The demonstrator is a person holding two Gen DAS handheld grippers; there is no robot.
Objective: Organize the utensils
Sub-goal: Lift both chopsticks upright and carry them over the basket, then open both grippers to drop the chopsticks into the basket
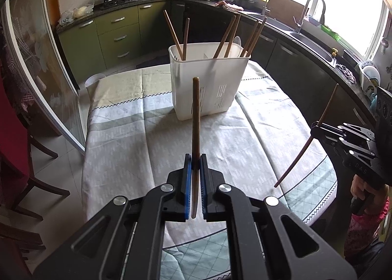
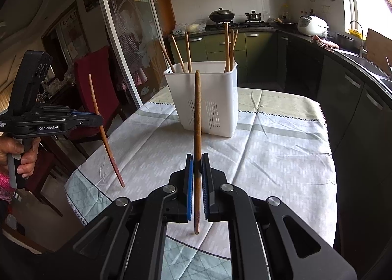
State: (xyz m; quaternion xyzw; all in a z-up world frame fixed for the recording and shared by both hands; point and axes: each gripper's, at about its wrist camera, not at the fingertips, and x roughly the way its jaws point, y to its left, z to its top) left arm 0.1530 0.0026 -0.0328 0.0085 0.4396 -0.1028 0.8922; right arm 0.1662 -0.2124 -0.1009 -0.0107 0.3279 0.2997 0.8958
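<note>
L gripper clamped on a brown wooden chopstick, long axis near upright, top end tipped slightly twd the white slotted plastic utensil holder, held in air above the near part of the pale patterned tablecloth. R gripper likewise pinched on a second brown wooden chopstick, steep, near vertical, low tip just over cloth nr its near edge. Holder stands twd the far edge of the cloth w/ several more chopsticks upright-leaning inside, fanned outward.
</note>
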